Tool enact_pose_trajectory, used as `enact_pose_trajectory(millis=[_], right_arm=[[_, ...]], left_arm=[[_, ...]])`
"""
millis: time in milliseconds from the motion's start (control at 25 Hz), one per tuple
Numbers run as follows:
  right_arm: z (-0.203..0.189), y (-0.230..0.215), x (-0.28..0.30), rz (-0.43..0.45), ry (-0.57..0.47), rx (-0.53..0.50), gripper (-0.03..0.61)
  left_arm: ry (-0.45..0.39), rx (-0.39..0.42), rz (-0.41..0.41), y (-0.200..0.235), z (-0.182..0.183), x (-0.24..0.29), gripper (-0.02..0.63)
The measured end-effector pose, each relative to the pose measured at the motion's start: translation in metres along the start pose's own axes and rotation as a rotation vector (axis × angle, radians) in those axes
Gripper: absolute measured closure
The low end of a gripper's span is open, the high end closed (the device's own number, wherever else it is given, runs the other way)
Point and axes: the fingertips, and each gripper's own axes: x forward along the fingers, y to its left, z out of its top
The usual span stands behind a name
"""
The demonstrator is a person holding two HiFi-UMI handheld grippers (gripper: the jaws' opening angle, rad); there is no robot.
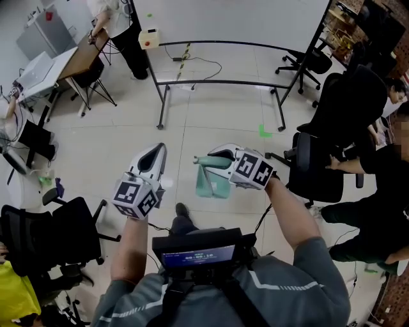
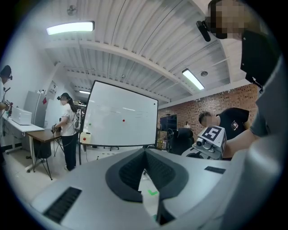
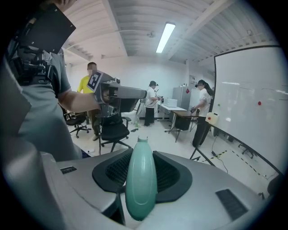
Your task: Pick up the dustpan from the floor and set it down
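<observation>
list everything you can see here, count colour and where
dustpan: 1, green, held by its handle, centre
whiteboard: 1, white, straight ahead
office chairs: at least 4, black, left and right sides
desk: 1, brown top, far left
tape mark: 1, green, just beyond the dustpan
bystanders: at least 3, around the room's edges
left gripper: 1, grey-white, jaws shut, empty
right gripper: 1, grey-white, jaws shut on the dustpan handle

Both forearms reaching forward, side by side. Left gripper (image 1: pixel 156 151) pointing ahead, jaws meeting at tips, gripping nothing. Right gripper (image 1: pixel 214 157) angling inward, jaws clamping green dustpan handle (image 3: pixel 141 188).
</observation>
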Motion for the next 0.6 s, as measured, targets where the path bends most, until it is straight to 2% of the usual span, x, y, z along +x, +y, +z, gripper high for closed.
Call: enact_pose_trajectory(millis=[280, 440, 600], right_arm=[[0.013, -0.105, 0.067, -0.041, 0.036, 0.028, 0.419], [0.032, -0.170, 0.097, -0.082, 0.028, 0.051, 0.419], [0.048, -0.223, 0.125, -0.122, 0.001, 0.065, 0.419]], left_arm=[[0.001, -0.006, -0.072, 0.119, 0.005, 0.080, 0.581], [0.008, -0.018, -0.130, 0.187, 0.018, 0.125, 0.581], [0.025, -0.005, -0.174, 0.236, 0.024, 0.158, 0.581]])
